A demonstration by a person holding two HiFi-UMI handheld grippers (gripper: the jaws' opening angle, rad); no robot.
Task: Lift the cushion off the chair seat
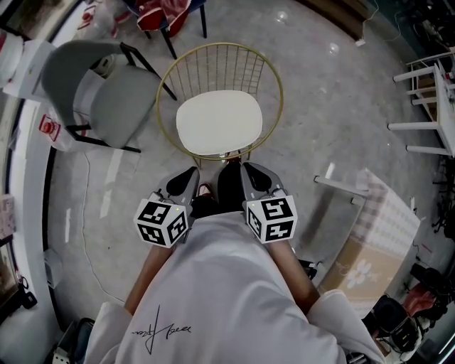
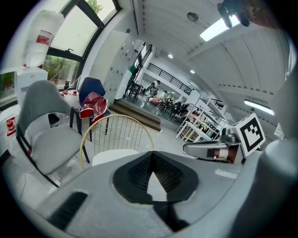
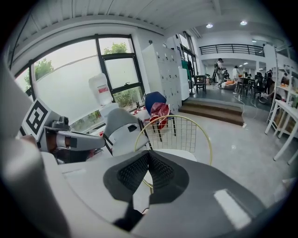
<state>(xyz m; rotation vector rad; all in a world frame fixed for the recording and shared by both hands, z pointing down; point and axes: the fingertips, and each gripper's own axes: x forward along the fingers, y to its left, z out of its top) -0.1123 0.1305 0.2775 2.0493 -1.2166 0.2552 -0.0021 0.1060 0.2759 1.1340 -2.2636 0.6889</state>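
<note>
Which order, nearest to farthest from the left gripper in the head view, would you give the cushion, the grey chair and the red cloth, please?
From the left gripper:
1. Cushion, straight ahead.
2. Grey chair, ahead to the left.
3. Red cloth, far back at the top edge.

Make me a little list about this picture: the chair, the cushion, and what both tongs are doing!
chair: gold wire chair, standing on the floor
cushion: white cushion, lying flat on the seat
left tongs: left tongs shut, holding nothing, in front of the chair, not touching the cushion
right tongs: right tongs shut, holding nothing, beside the left pair
nearby: grey chair
</note>
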